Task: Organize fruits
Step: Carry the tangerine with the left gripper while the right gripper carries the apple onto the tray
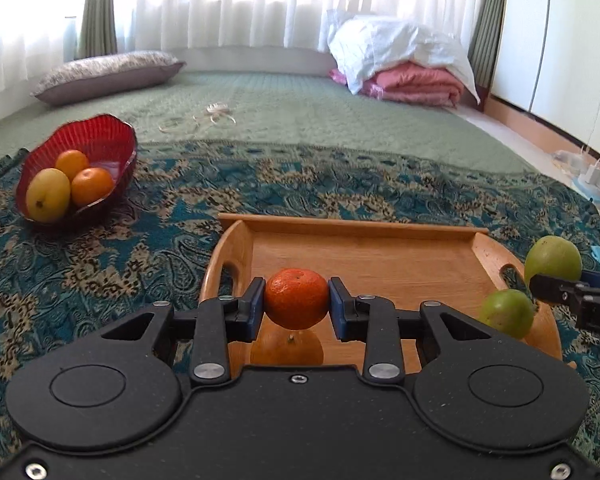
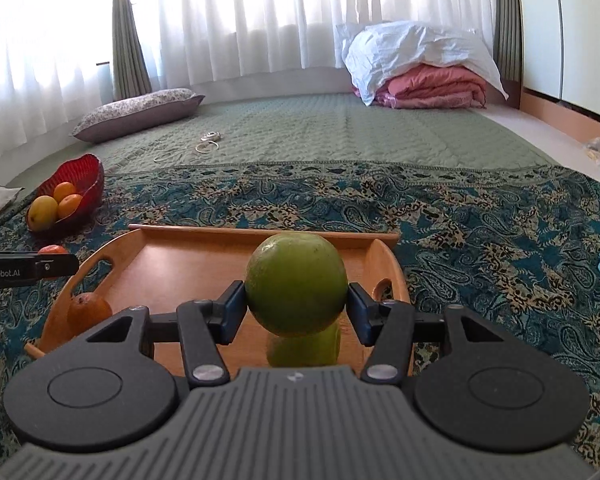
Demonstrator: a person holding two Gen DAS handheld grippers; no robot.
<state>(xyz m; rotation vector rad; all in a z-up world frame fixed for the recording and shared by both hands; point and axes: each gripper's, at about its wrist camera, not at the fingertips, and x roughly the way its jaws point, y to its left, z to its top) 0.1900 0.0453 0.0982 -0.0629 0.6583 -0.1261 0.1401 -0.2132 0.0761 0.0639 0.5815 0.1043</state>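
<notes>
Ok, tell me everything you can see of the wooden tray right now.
The tray looks like light varnished wood, rectangular, with a low straight back rim and raised, rounded ends, each with a cut-out handle. It lies flat on the paisley cloth, right of the red bowl. Inside, one orange rests near its left end and one green fruit near its right. Both grippers hold fruit above it, not touching it. Its near edge is hidden.
</notes>
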